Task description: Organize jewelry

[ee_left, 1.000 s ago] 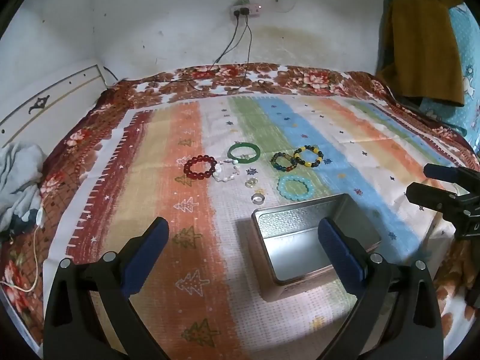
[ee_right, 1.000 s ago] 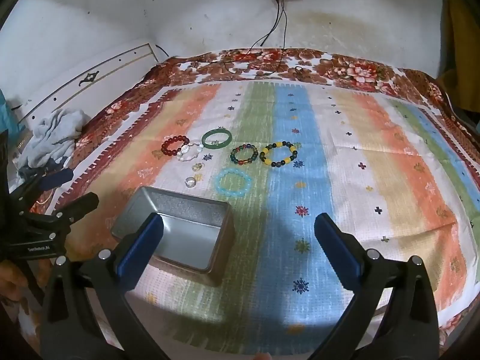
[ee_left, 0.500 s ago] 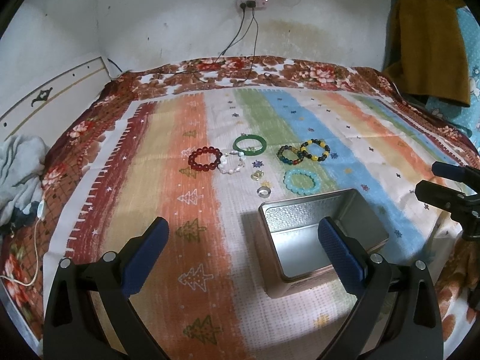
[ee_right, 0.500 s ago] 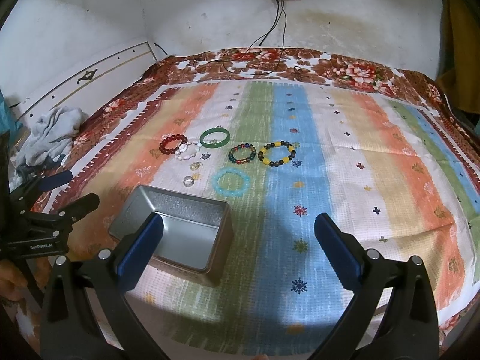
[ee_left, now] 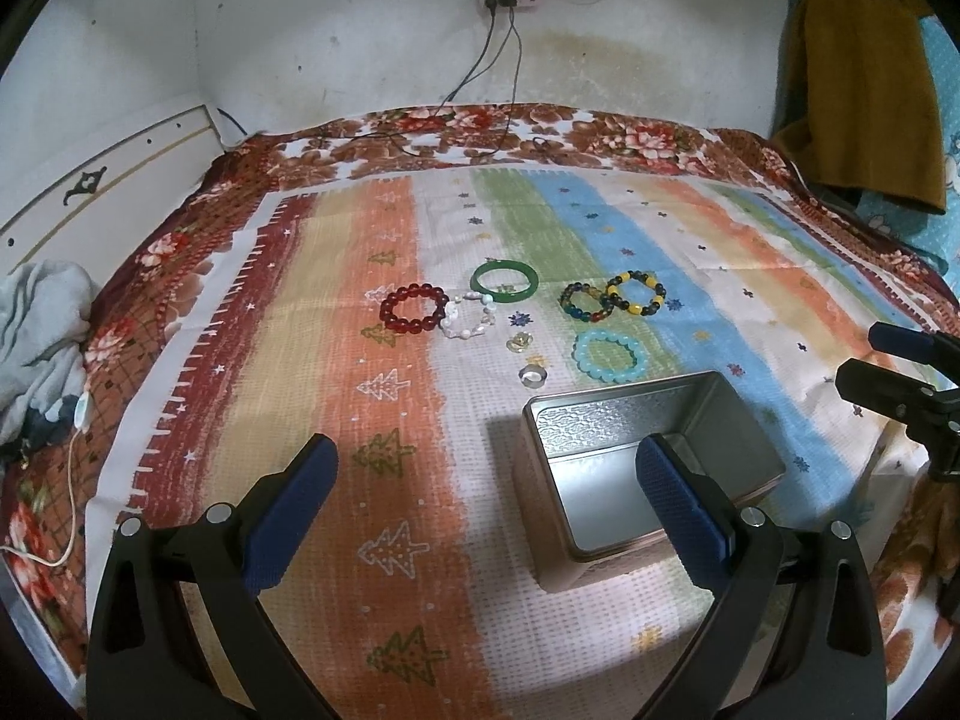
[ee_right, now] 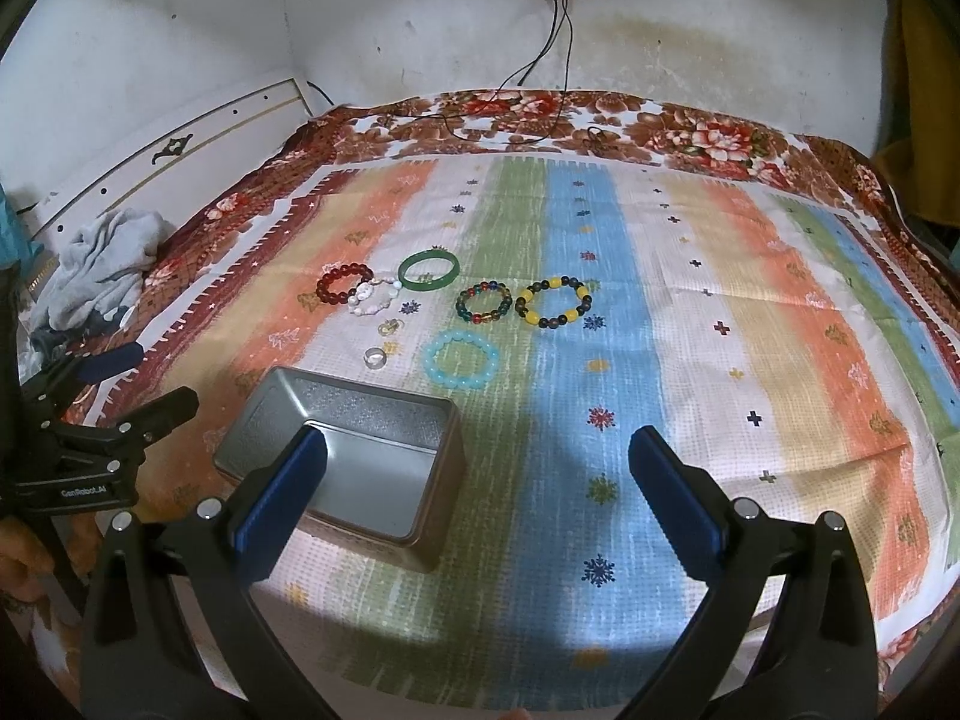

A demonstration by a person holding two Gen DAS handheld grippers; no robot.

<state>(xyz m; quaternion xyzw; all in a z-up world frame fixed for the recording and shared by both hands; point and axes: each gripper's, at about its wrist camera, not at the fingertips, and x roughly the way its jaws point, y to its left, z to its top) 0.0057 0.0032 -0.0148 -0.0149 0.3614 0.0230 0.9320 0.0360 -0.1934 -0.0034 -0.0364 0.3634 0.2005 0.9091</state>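
Observation:
An open, empty silver tin (ee_left: 651, 414) (ee_right: 351, 420) sits on the striped cloth. Beyond it lie a red bead bracelet (ee_left: 414, 307) (ee_right: 342, 284), a white bead bracelet (ee_left: 470, 317), a green bangle (ee_left: 504, 282) (ee_right: 428, 270), a dark multicolour bracelet (ee_left: 582, 302) (ee_right: 483, 304), a yellow-black bracelet (ee_left: 635, 293) (ee_right: 555, 302), a light blue bracelet (ee_left: 609, 355) (ee_right: 461, 358), a silver ring (ee_left: 533, 374) (ee_right: 374, 357) and a small gold piece (ee_left: 518, 342). My left gripper (ee_left: 486, 480) and right gripper (ee_right: 477, 468) are open and empty, held above the near side of the cloth.
A grey cloth heap (ee_left: 36, 336) (ee_right: 102, 270) lies at the bed's left edge by the white headboard (ee_left: 90, 204). Power cables (ee_left: 498, 78) hang from a wall socket onto the bed. A brown garment (ee_left: 858, 78) hangs at the right.
Both grippers have pulled back and tilted slightly, so the jewelry and tin sit lower in view. Nothing on the cloth has moved.

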